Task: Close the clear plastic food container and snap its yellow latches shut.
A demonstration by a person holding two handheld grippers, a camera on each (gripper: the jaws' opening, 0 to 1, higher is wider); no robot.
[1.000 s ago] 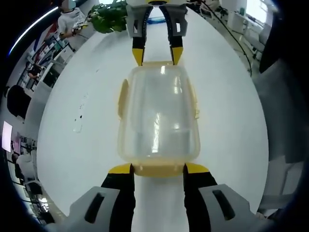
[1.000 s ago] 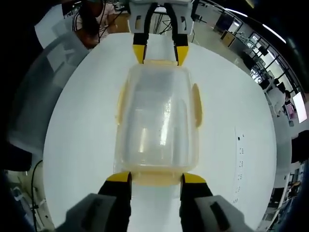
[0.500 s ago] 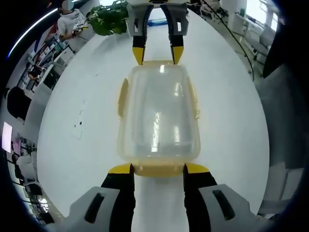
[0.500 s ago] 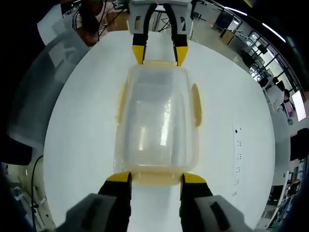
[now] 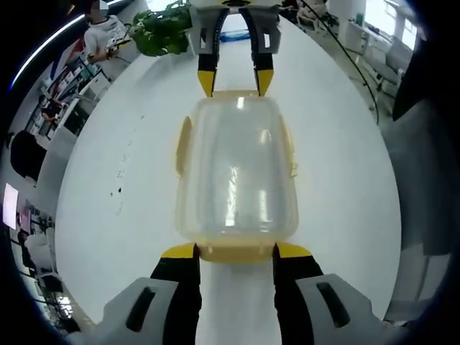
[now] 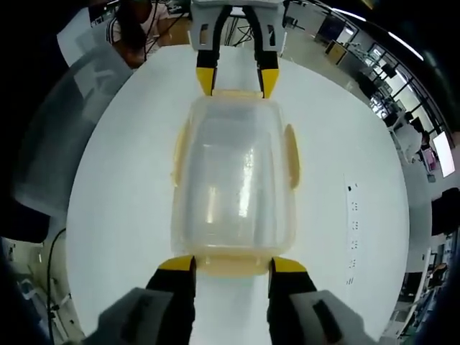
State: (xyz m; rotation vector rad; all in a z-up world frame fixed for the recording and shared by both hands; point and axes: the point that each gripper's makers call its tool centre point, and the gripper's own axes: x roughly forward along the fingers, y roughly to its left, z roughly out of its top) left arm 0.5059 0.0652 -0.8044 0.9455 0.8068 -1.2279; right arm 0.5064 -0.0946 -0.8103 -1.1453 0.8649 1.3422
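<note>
Clear food container [image 5: 236, 172] sits lid-on on the white worktop [image 5: 115, 215], lengthwise between the two tongs. Left tongs [image 5: 235, 251] spread wide, yellow tips at the near end latch [image 5: 236, 252], gripping nothing. Right tongs [image 6: 231, 264] likewise spread at the opposite end latch [image 6: 231, 266]. Side latches [image 6: 291, 156] stick out. Potted plant [image 5: 162, 29] beyond the right tongs. No readable labels or writing.

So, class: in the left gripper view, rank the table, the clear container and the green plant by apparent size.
1. White table
2. Clear container
3. Green plant, though it sits farther from the camera, so its true size is unsure.
</note>
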